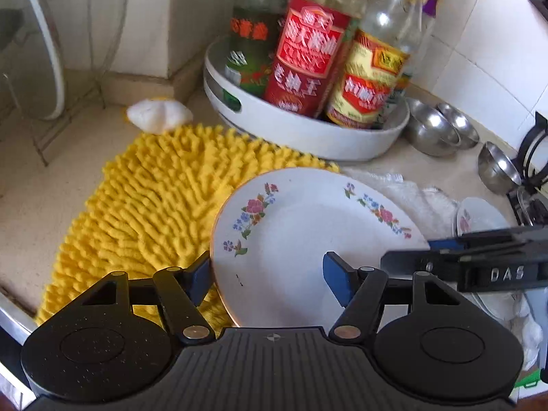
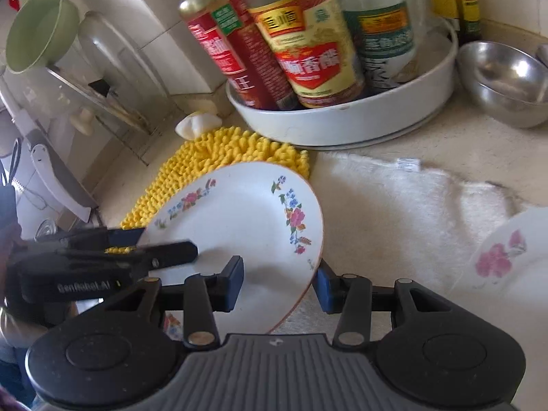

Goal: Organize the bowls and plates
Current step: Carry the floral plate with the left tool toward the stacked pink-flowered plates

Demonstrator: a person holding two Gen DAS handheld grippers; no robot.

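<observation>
A white plate with flower prints [image 1: 301, 239] lies between both grippers, over the yellow mat [image 1: 154, 198]. It also shows in the right wrist view [image 2: 239, 226]. My left gripper [image 1: 265, 281] is open, its jaws straddling the plate's left rim. My right gripper [image 2: 279, 281] is open, its jaws straddling the plate's right rim. A second flowered plate [image 2: 507, 257] lies at the right on the white towel [image 2: 394, 205]. Steel bowls [image 1: 435, 130] sit behind.
A white tray [image 1: 308, 130] of sauce bottles [image 1: 308, 51] stands at the back by the tiled wall. A dish rack [image 2: 85, 85] with a green bowl [image 2: 37, 30] is at the left. A stove [image 1: 534, 171] is at the right.
</observation>
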